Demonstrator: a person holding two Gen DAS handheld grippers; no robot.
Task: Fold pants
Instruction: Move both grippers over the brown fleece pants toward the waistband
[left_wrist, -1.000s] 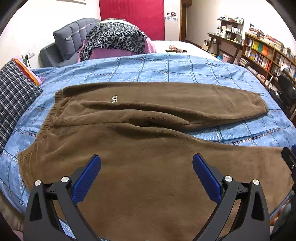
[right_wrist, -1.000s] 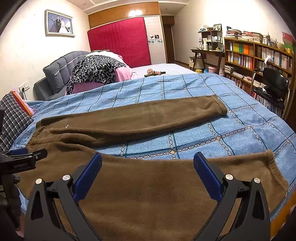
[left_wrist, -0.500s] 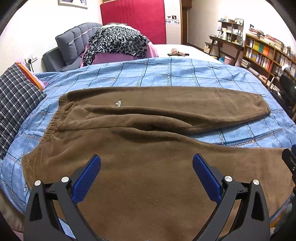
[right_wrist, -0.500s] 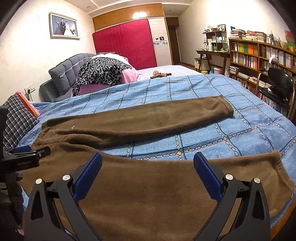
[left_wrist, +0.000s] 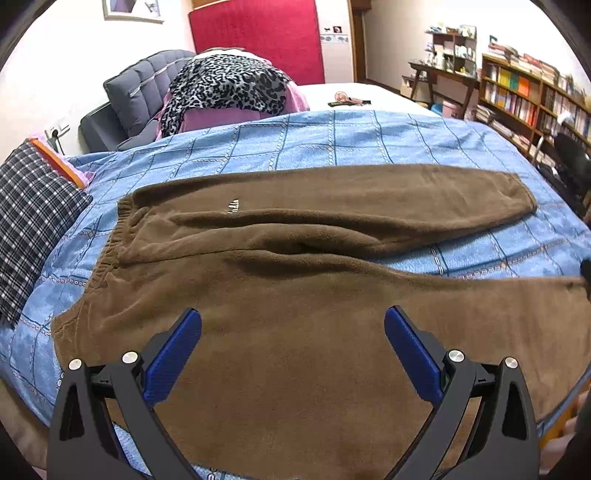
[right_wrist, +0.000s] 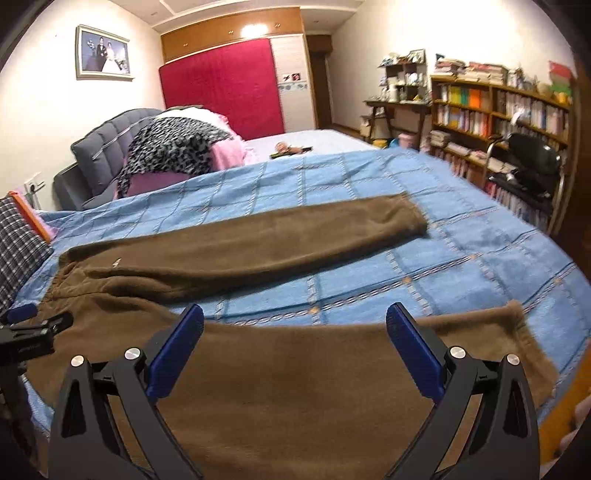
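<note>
While we hold both grippers above the near edge of the bed (left_wrist: 369, 140), its blue checked bedspread (right_wrist: 461, 266) fills most of each view. Brown fleece pants (left_wrist: 295, 332) lie flat on the bedspread, waistband to the left and legs running to the right. One leg (right_wrist: 258, 243) lies farther from us and ends at a cuff near the middle of the bed. A wedge of blue bedspread shows between it and the near leg (right_wrist: 295, 369), which runs under both grippers along the near edge of the bed. A small pale mark (left_wrist: 232, 206) sits on the far leg near the waistband (left_wrist: 110, 247).

Our left gripper (left_wrist: 293, 339) hovers over the seat of the pants with its jaws spread wide and nothing between them. Our right gripper (right_wrist: 294, 338) hovers over the near leg, jaws equally wide and likewise empty. We cannot tell whether either gripper touches the fabric.

A plaid pillow (left_wrist: 29, 221) rests at the left edge of the bed beside the waistband. A leopard-print cloth (left_wrist: 225, 85) is draped over a grey sofa (left_wrist: 140, 92) beyond the bed. A bookshelf (right_wrist: 498, 110) stands along the right wall.
</note>
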